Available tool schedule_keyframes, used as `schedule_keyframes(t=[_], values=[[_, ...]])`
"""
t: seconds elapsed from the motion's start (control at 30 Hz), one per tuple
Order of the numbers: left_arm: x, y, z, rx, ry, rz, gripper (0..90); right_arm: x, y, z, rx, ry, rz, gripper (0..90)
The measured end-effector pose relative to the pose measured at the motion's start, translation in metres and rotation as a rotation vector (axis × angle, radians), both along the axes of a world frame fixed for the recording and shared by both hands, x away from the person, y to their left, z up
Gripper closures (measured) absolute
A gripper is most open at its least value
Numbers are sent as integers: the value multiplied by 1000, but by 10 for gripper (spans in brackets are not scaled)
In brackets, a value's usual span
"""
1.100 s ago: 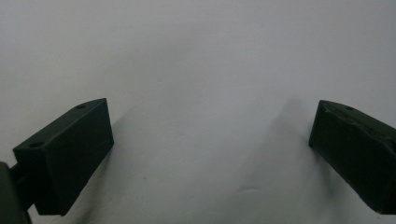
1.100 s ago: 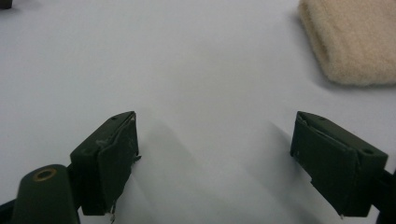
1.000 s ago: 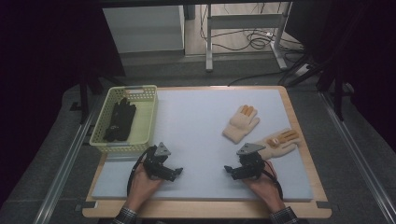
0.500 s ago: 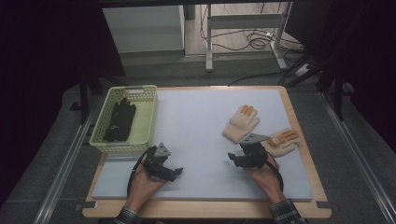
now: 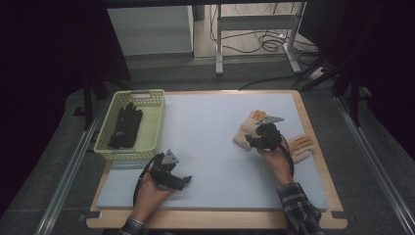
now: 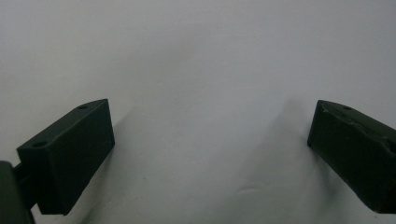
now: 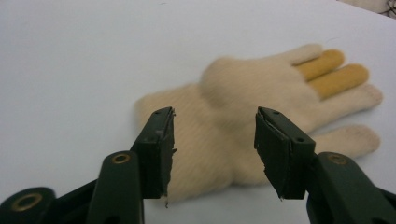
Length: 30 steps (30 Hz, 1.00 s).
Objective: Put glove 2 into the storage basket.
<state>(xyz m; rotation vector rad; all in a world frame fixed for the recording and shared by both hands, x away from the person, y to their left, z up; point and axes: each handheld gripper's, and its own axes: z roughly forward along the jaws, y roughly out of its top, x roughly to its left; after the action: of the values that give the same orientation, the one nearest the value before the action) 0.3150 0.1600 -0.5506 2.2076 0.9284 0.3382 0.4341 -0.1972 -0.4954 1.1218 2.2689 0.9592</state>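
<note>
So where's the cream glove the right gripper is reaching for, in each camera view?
High view: the cream glove lies right of centre on the white mat, partly under the right gripper.
Left gripper view: not in it; just bare mat between the open fingers.
Right gripper view: centre frame, cuff between the fingers, which have just been closing but aren't pressing on it.
Shared landmark: the white mat.

high view overhead; gripper views close, sharing white mat (image 5: 205,142).
</note>
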Motion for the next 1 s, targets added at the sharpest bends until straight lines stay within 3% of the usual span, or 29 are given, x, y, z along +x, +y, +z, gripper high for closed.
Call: schedule_keyframes(t=[0.23, 0.43, 0.53, 0.6, 0.73, 0.83, 1.0], values=[[0, 0, 0, 0, 0, -1, 7, 36, 7, -9, -11, 36, -57, 261], [0, 0, 0, 0, 0, -1, 7, 54, 9, -19, -25, 75, -92, 237], [0, 0, 0, 1, 0, -2, 7, 60, 7, -23, -6, 119, -86, 325], [0, 0, 0, 2, 0, -2, 7, 60, 7, -23, 3, 125, -71, 433], [0, 0, 0, -2, 0, 0, 7, 56, 7, -21, -5, 126, -61, 546], [0, 0, 0, -1, 0, 0, 8, 54, 6, -20, -2, 119, -41, 559], [0, 0, 0, -1, 1, -1, 7, 39, 6, -8, -13, 50, 26, 558]])
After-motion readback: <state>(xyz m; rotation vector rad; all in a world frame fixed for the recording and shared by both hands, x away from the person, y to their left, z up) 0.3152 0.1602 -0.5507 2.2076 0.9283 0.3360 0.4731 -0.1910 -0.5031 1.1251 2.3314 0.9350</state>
